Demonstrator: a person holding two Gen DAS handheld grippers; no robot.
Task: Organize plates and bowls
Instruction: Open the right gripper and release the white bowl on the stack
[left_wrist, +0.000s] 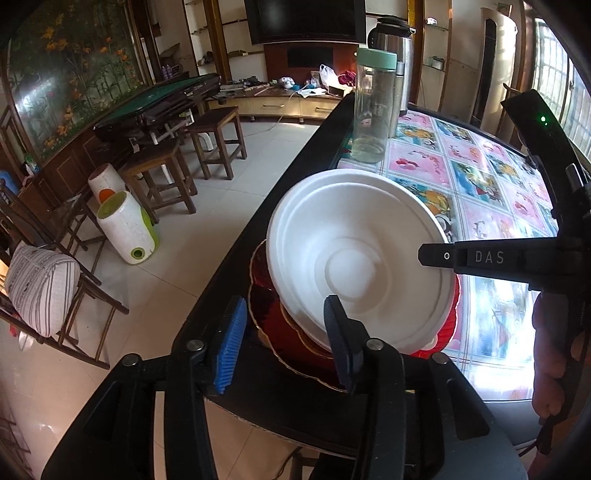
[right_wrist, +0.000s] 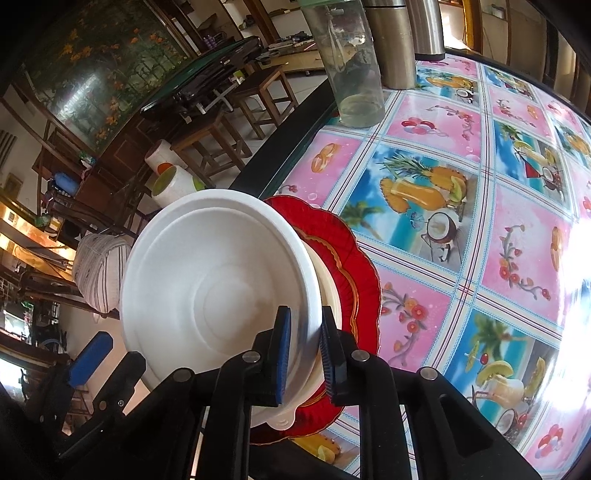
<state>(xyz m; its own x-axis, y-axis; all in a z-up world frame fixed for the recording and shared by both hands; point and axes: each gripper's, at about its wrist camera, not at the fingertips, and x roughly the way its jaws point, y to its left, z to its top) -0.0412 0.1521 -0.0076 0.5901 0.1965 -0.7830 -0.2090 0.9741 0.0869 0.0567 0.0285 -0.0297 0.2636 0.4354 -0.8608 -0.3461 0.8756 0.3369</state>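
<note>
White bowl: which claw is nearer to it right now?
Right. The right claw is clamped on the white bowl's rim, one finger inside and one outside. The left claw is open beside the bowl's near edge, not gripping it.

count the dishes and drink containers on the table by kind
White foam bowl, gripped at its rim by the right gripper: 1
Red scalloped plates with gold trim: at least 2, stacked
Clear glass bottle with green lid: 1
Steel thermos flasks: 2
Total: at least 6
</note>
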